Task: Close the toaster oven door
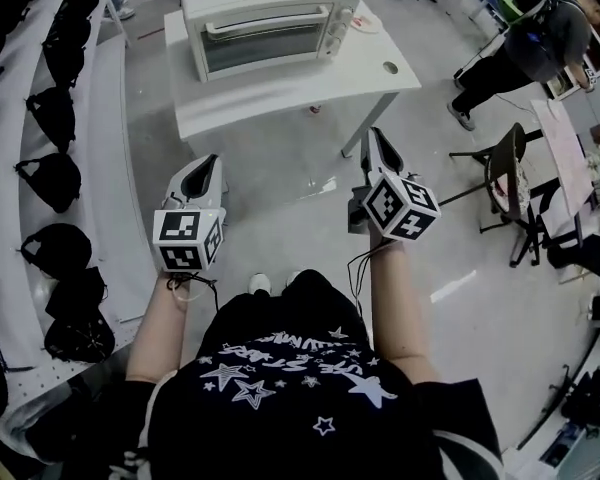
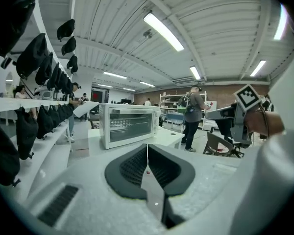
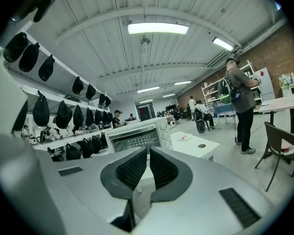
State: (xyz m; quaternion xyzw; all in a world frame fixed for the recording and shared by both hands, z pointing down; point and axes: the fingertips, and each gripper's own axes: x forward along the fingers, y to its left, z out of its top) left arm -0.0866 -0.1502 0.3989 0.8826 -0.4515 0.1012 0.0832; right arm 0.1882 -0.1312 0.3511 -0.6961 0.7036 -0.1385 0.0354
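The white toaster oven [image 1: 265, 23] stands on a white table [image 1: 280, 93] ahead of me, and its glass door looks upright and closed. It also shows in the left gripper view as the toaster oven [image 2: 127, 124] and in the right gripper view as the toaster oven [image 3: 137, 136]. Both grippers hang in the air well short of the table, touching nothing. My left gripper [image 1: 212, 160] points at the oven, jaws together and empty [image 2: 147, 146]. My right gripper [image 1: 377, 133] has its pads nearly touching, only a thin slit between them, nothing inside [image 3: 148, 150].
Shelves with several black bags [image 1: 55, 178] run along the left. A small plate [image 1: 365, 23] lies on the table beside the oven. A dark chair [image 1: 505, 183] and a desk stand to the right. A person [image 1: 525, 43] stands at the far right.
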